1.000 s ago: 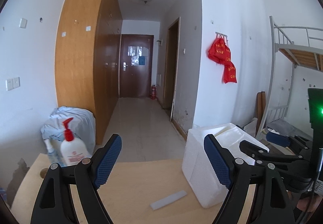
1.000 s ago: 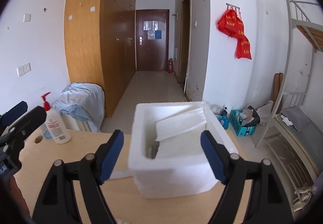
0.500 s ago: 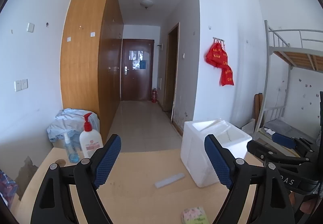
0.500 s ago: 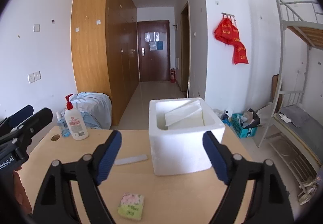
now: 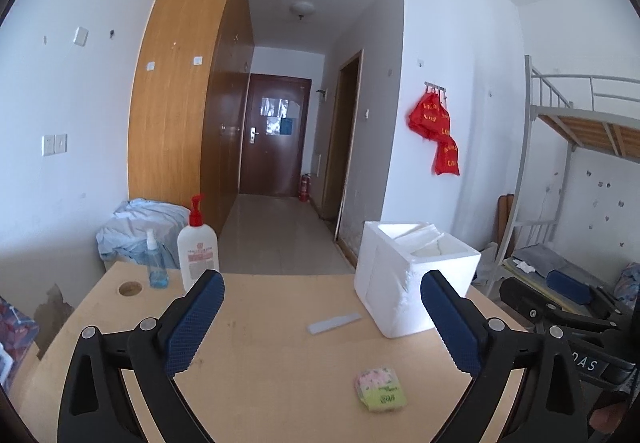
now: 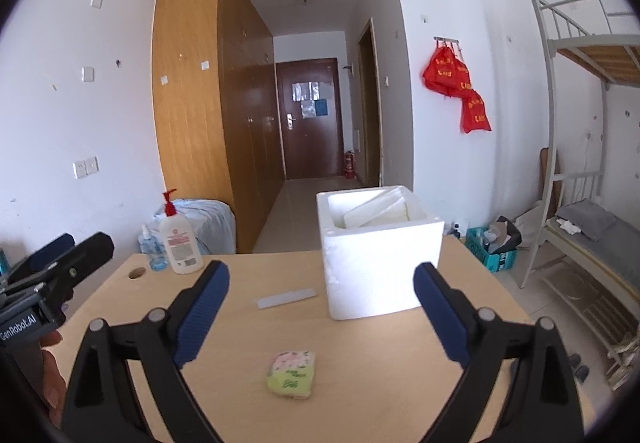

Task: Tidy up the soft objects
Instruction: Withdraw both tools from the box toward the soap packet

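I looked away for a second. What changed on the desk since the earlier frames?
Both grippers, left gripper and right gripper, pulled back from the foam box, so the tissue pack came into view. Their jaws are opening, nothing between them. Box, white strip and lotion bottle stayed put.

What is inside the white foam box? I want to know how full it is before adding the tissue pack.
The white foam box is open-topped. White slabs, apparently foam, lean at an angle inside, reaching near the rim. Its walls hide the bottom and anything beneath the slabs.
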